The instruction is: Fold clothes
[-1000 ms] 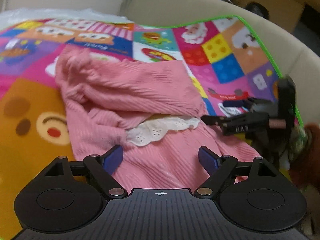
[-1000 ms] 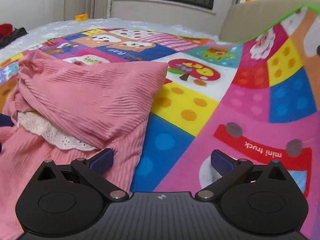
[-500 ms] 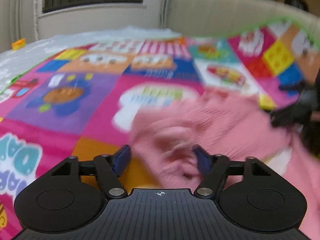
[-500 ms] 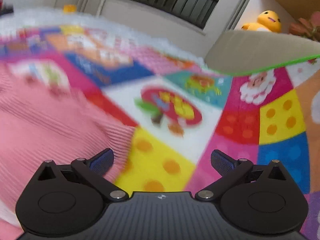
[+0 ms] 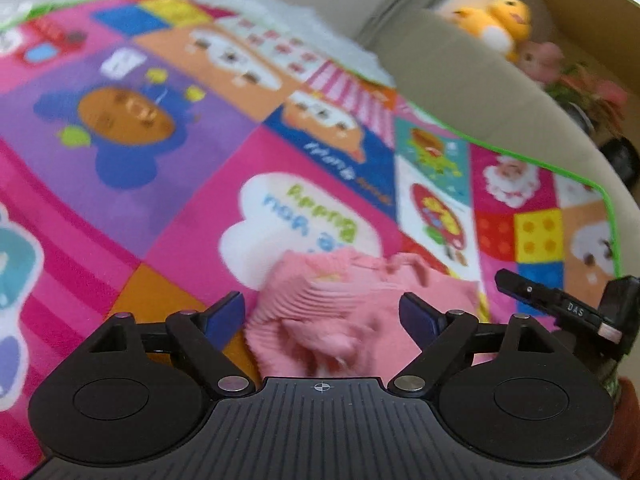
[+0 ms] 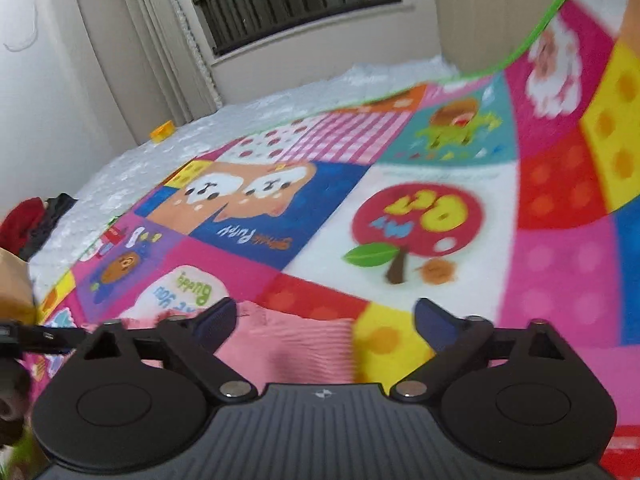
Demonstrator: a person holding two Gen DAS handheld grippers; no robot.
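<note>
Underneath, the patchwork play mat (image 5: 224,148) carries the bunched pink garment (image 5: 344,308), lying just ahead of both tongs. Left tongs (image 5: 322,312) and right tongs (image 6: 320,320) are spread, holding nothing. Each should probably pinch 1 far corner, evenly.

Soft, even indoor light fills both views, with no hard shadows or glare. Motion blur smears the ribbed pink knitted garment (image 5: 352,312) and the bright patchwork cartoon play mat (image 6: 304,216). Fisheye distortion bends the mat's green edge; dark corners vignette both views.
</note>
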